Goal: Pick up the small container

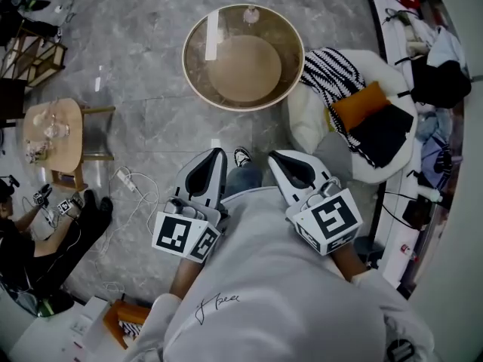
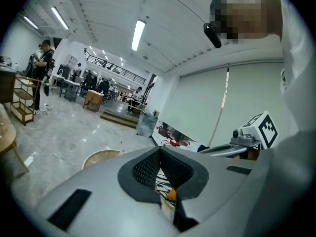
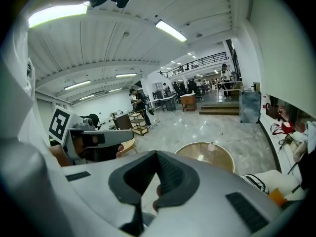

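Note:
The small container (image 1: 250,15), a pale little pot, stands at the far rim of a round glass-topped table (image 1: 198,74) ahead of me on the floor. It also shows in the right gripper view as the small container (image 3: 211,146) on the table (image 3: 222,158). My left gripper (image 1: 216,155) and right gripper (image 1: 279,158) are held side by side close to my chest, well short of the table. Both have their jaws together with nothing between them. In their own views the left gripper (image 2: 159,154) and right gripper (image 3: 157,158) point out over the room.
A white beanbag (image 1: 306,127) with a striped cloth (image 1: 332,70), an orange cushion (image 1: 356,104) and dark fabric sits right of the table. A small wooden table (image 1: 53,130) and a seated person (image 1: 30,240) are at the left. A power strip and cable (image 1: 130,183) lie on the marble floor.

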The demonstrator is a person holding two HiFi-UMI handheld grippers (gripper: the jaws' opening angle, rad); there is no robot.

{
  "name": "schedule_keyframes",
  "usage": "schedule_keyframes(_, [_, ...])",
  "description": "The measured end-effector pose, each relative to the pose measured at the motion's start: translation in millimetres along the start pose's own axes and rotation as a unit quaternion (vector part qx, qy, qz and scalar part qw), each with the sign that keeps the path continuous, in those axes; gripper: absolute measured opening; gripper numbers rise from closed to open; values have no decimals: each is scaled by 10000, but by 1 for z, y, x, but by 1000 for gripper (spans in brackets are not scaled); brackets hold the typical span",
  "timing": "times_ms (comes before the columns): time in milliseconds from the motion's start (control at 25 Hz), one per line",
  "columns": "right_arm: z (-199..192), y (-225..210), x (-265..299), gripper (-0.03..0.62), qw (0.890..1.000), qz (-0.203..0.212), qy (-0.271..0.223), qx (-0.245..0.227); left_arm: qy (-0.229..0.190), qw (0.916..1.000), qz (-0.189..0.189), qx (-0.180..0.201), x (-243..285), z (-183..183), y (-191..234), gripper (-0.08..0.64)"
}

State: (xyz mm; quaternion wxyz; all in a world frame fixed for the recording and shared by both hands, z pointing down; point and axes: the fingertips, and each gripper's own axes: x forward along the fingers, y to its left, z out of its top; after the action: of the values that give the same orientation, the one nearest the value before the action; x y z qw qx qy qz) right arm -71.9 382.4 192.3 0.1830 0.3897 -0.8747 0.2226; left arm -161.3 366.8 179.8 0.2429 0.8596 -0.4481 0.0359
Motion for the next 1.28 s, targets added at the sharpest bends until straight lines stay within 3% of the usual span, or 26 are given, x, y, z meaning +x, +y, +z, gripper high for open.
schedule_keyframes(800, [24, -18, 39, 17, 9990, -335, 43, -305, 17, 10000, -39, -23, 14, 17, 50, 18])
schedule_keyframes(1280, [64, -81, 60, 16, 9979, -413, -303, -395, -61, 10000, 33, 24, 66, 45, 60, 18])
